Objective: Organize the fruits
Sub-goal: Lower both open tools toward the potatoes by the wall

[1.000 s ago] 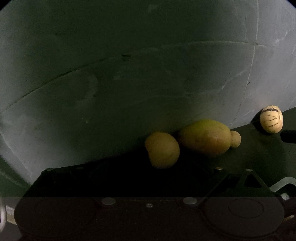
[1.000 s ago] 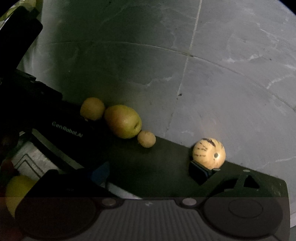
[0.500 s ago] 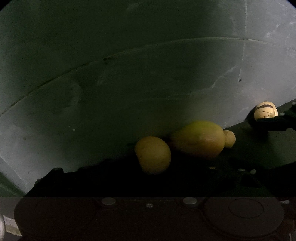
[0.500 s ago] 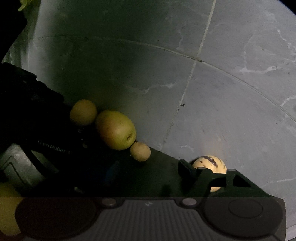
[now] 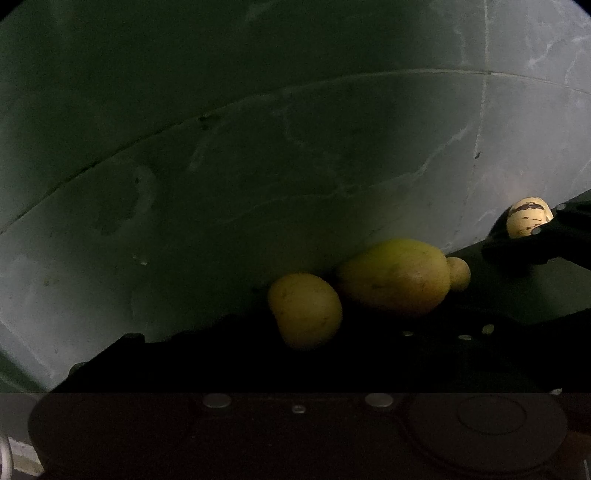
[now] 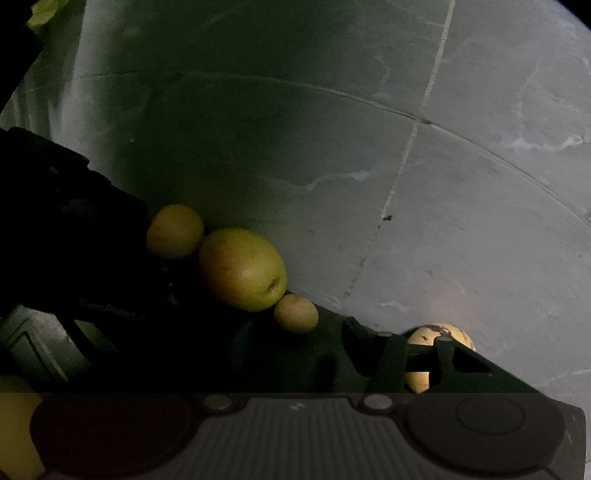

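Note:
Four fruits lie in a row where a dark surface meets a grey stone slab (image 5: 258,166). The left wrist view shows a round yellow fruit (image 5: 304,310), a large yellow-green fruit (image 5: 395,277), a small round fruit (image 5: 458,273) and a cream fruit with dark stripes (image 5: 526,218). My left gripper (image 5: 267,334) is open, its dark fingers either side of the round yellow fruit (image 6: 175,230). My right gripper (image 6: 297,338) is open, its tips just short of the small fruit (image 6: 295,312). Its right finger (image 6: 443,362) half hides the striped fruit (image 6: 439,339).
The scene is very dark. The left gripper's black body (image 6: 74,221) fills the left of the right wrist view. A yellow shape (image 6: 14,424) shows at the bottom left corner there. Something green (image 6: 44,9) sits at the top left edge.
Both grippers have moved closer to the row of fruits. The right gripper's fingers have drawn nearer to each other, and its right finger now covers part of the striped fruit.

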`<state>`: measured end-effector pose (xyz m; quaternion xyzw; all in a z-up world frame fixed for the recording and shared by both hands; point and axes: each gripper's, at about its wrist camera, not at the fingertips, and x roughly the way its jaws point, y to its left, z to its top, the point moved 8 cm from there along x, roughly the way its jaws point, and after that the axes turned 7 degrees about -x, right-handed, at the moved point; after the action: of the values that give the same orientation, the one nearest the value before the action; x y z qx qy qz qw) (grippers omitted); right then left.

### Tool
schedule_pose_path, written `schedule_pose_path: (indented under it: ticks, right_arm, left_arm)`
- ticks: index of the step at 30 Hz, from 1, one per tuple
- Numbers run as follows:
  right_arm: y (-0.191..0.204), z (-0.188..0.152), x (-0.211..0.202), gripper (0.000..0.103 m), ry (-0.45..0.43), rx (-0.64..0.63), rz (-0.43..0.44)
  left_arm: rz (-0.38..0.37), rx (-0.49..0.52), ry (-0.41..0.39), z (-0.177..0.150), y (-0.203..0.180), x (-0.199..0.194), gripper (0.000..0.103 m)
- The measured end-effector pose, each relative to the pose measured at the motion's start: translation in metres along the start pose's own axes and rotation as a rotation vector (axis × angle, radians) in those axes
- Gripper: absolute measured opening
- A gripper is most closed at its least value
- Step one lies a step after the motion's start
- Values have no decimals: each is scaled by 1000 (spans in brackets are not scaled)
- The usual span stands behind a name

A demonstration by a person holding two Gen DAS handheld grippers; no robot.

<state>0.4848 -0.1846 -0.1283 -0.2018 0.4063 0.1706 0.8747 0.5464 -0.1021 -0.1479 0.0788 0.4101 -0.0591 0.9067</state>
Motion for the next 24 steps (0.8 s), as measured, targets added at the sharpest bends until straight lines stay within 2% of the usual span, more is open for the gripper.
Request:
schedule_pose_path:
  ticks: [5,12,15,17,19,22,24]
  right_arm:
    - [0,-1,3,49,-5,-25,13]
    - [1,0,12,46,-9,-36,34]
    - [4,-1,4,45,-15,-36,48]
    - [4,-3,4,40,-19,-42,61]
    - [4,-4,2,39,-21,-54,58]
    - [-2,-4,2,29,-16,-44,53]
    - [-1,-5,0,29,-13,-42,58]
  left_arm:
    - [-2,-1,-8,0,2,-1,62]
    - [4,-1,-9,-2,2,0,58]
    - [-10,-2,-8,-4,0,0,51]
    - [-21,-4,-6,-4,-1,-1,44]
    - [-20,-2,-8,-5,-2,-1,44]
    - [-29,-8,-8,-8,-1,-1,42]
    - [-36,-9,-7,-10,-1,-1,42]
